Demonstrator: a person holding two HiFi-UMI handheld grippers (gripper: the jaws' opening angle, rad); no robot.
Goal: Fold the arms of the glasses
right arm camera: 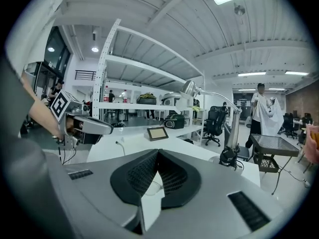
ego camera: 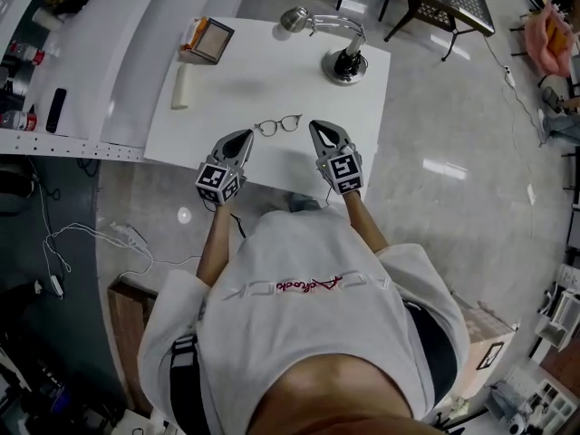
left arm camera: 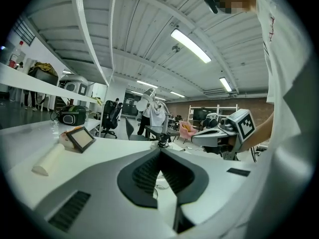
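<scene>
Squarely near the front edge of the white table (ego camera: 272, 62) lie the glasses (ego camera: 278, 125), lenses side by side, resting flat and touched by nothing; whether their arms are open or folded is too small to tell. At their 8 o'clock sit the left tongs (ego camera: 246, 135), and at their 3 o'clock the right tongs (ego camera: 315, 126), each just beside the frame but apart from it; the glasses lie between the two tips. Both pairs of tongs are clenched with tips meeting and nothing held; each gripper view shows the ribbed pads drawn together at the front, with a thin wire rim of the glasses on the table showing through the gap below them. Each gripper carries its cube of square markers toward the person, whose forearms reach in from 6 o'clock. Further out, a white roll (ego camera: 181, 86) lies at 10 o'clock of the glasses; a small framed screen (ego camera: 210, 41) stands at 11 o'clock, near the far left corner; a silver desk lamp (ego camera: 344, 63) stands on its round base at 1 o'clock, its head bent over toward the far edge.
</scene>
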